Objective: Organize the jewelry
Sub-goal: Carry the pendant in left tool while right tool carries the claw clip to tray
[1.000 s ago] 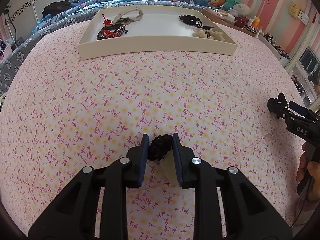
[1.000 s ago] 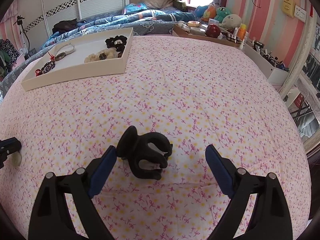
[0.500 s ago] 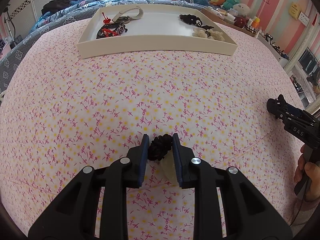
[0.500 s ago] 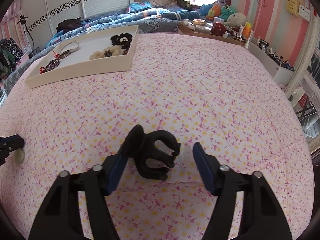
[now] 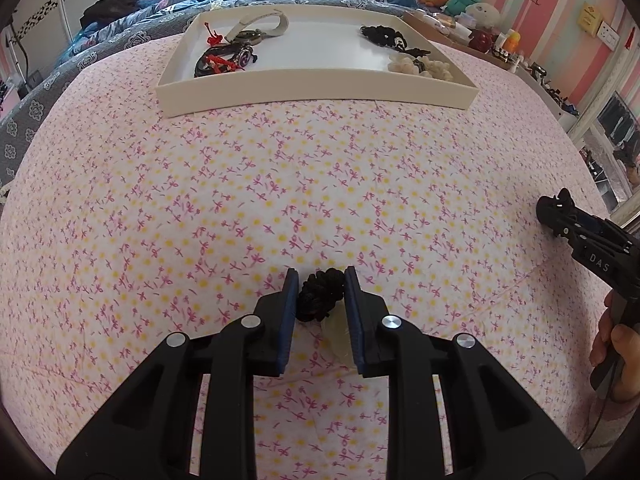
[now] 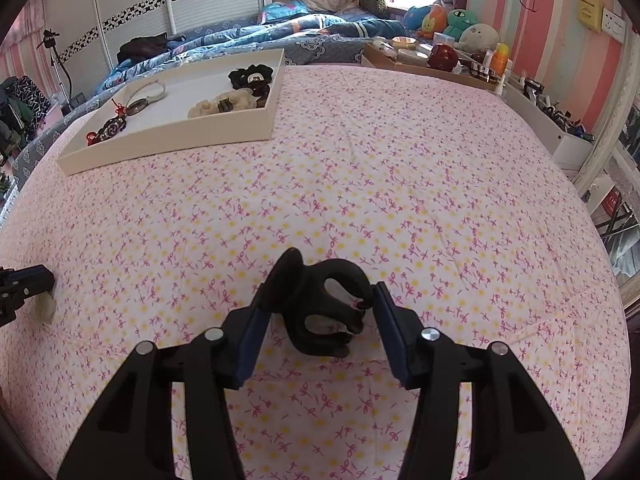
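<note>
**Both grippers loaded, tray ahead**

Pink flowered bedspread (image 5: 320, 184) fills both views, with the cream tray (image 5: 312, 92) at its far edge. I have my left gripper (image 5: 320, 294) clamped on a dark braided ornament (image 5: 320, 294) near the front edge, a pale bit hanging under it. My right gripper (image 6: 320, 312) pinches the black claw clip (image 6: 320, 312), low over the spread. Pickup looks done; next, I'd judge, lift both and carry them over the tray's near wall.
</note>
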A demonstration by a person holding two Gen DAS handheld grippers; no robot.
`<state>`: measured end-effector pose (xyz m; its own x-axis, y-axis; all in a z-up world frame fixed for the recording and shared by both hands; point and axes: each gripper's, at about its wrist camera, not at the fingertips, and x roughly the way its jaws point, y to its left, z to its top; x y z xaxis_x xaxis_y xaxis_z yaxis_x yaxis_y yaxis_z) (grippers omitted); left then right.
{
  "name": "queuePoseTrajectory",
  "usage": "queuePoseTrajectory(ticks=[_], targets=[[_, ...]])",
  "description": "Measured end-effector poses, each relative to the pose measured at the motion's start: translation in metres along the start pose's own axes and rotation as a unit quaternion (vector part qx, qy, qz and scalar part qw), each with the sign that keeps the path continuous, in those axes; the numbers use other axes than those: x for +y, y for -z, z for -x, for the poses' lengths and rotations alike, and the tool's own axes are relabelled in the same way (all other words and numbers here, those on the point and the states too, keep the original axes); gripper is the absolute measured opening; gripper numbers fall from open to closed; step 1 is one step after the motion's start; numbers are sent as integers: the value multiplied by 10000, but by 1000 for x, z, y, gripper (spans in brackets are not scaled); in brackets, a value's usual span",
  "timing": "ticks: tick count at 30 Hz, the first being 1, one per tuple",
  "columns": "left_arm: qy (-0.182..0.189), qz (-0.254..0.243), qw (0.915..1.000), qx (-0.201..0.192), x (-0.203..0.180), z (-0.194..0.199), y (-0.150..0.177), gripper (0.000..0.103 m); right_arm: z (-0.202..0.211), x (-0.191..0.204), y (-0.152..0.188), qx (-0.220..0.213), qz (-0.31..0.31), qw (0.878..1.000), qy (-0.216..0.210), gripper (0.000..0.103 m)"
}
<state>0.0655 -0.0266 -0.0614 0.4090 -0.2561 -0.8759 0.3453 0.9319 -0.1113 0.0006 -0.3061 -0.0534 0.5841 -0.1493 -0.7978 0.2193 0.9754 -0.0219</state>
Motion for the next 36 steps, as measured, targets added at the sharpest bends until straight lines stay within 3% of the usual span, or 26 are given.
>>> queuePoseTrajectory(ticks=[12, 25, 36], targets=[[-73, -353, 9993, 40, 2, -3, -8, 21, 5, 20, -7, -33, 238, 9997, 16, 52], [-44, -240, 9997, -103, 16, -4, -23, 21, 5, 54, -14, 143, 536, 9973, -483, 52], [-213, -155, 9980, -573, 14, 17, -73, 20, 16, 74, -89, -187, 599, 9933, -967, 52]])
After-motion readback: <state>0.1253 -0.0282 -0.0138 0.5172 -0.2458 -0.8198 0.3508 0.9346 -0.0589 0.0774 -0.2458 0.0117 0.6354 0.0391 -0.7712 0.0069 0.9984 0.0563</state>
